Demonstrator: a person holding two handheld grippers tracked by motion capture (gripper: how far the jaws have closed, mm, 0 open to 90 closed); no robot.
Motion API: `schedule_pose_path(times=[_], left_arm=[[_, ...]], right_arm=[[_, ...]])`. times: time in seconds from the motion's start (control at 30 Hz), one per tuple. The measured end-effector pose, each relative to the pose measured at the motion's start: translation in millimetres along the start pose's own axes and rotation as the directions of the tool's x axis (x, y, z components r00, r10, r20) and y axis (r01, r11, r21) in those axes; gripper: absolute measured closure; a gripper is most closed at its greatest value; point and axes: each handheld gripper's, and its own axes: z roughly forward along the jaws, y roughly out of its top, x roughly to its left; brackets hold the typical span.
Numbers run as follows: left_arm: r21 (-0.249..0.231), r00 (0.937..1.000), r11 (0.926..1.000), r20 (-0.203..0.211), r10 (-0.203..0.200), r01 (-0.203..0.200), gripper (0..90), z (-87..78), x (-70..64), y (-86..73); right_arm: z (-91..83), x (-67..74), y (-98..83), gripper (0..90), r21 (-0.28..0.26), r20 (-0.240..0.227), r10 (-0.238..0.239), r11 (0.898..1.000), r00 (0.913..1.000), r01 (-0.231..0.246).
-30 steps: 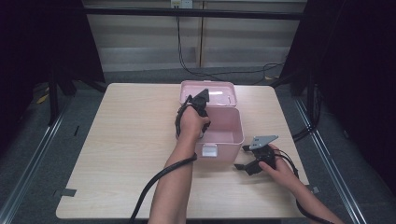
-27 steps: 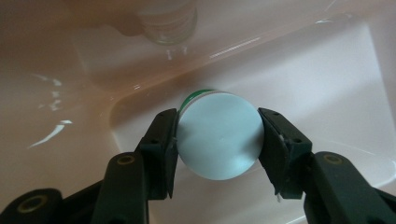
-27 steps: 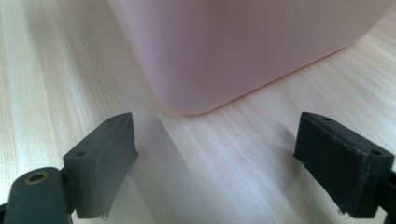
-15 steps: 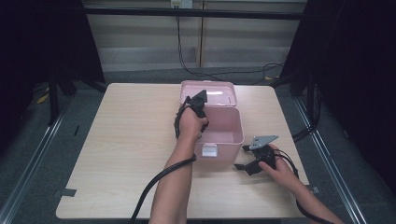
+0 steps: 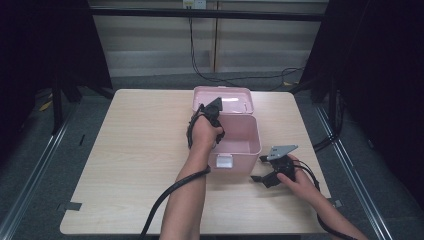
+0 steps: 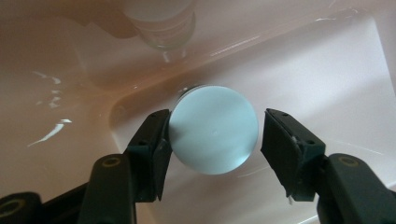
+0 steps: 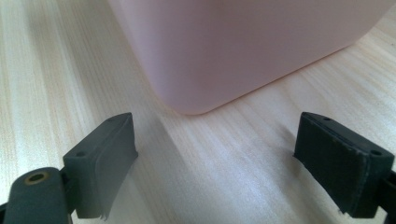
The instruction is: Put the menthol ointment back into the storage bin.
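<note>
Two jaws of the left gripper [image 6: 212, 140] flank a pale blue round cap [image 6: 213, 129] mid-frame inside the pink box [image 5: 245, 145], not yet gripping; closing seems next. Right gripper [image 7: 233, 158] idles wide at the lower right.

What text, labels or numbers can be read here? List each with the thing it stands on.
None can be read. The pink box bears a small pale patch on its front, too small to tell whether it holds print. The round pale-blue cap between the left gripper jaws is blank.

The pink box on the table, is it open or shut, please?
Open: the pink box has its lid tipped back, and the left gripper reaches inside.
</note>
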Motion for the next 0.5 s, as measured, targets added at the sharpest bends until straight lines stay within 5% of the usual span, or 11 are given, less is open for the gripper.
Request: schedule_pose_path(times=[0.5], left_arm=[[0.015, 0.9998, 0.9999, 0.018, -0.003, 0.003, 31.9, -8.3, -0.3, -0.2]], right_arm=[[0.0, -0.1, 0.0, 12.2, -0.001, 0.000, -0.001, 1.000, 1.0000, 0.001]])
